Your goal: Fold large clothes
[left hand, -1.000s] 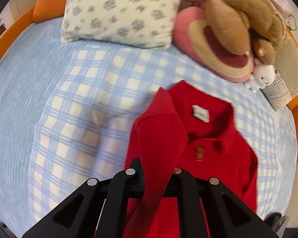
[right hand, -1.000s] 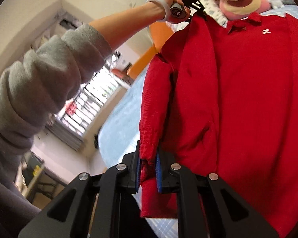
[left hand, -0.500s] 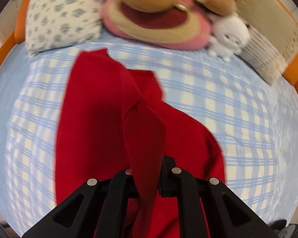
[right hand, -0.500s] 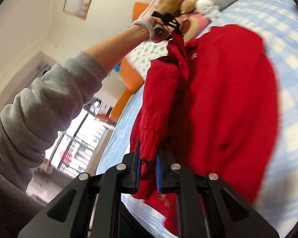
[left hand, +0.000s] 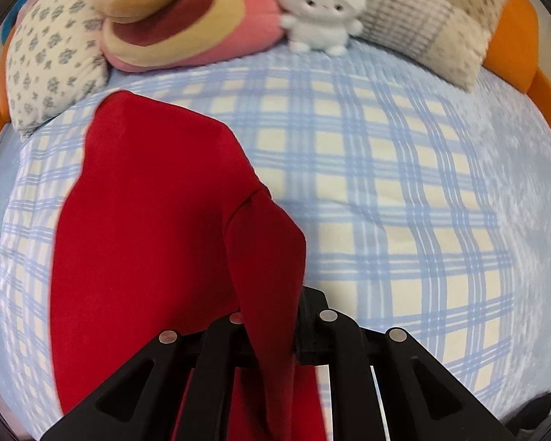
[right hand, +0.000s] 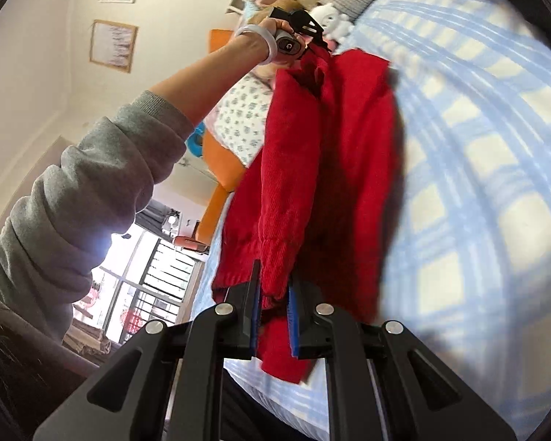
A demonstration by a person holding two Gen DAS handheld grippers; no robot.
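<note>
A red sweater (left hand: pixel 147 228) lies partly on a blue-and-white checked blanket (left hand: pixel 385 191) on the bed. My left gripper (left hand: pixel 270 316) is shut on a fold of the sweater near its shoulder and holds it lifted. In the right wrist view, my right gripper (right hand: pixel 272 294) is shut on the sweater (right hand: pixel 334 154) at the ribbed cuff end of a sleeve. The left gripper (right hand: pixel 305 31) shows there at the top, held by a hand, gripping the garment's upper end. The sleeve hangs taut between the two grippers.
Pillows and plush toys line the head of the bed: a floral pillow (left hand: pixel 51 55), a pink round cushion (left hand: pixel 187 29), a white plush (left hand: pixel 323 11) and a grey checked pillow (left hand: pixel 415 36). An orange bed rail (left hand: pixel 514 44) borders the mattress. A window (right hand: pixel 147 286) is at the left.
Both grippers have swung the sweater's side across to the right over its body; the collar and label are now covered, and the garment shows as a narrower red panel.
</note>
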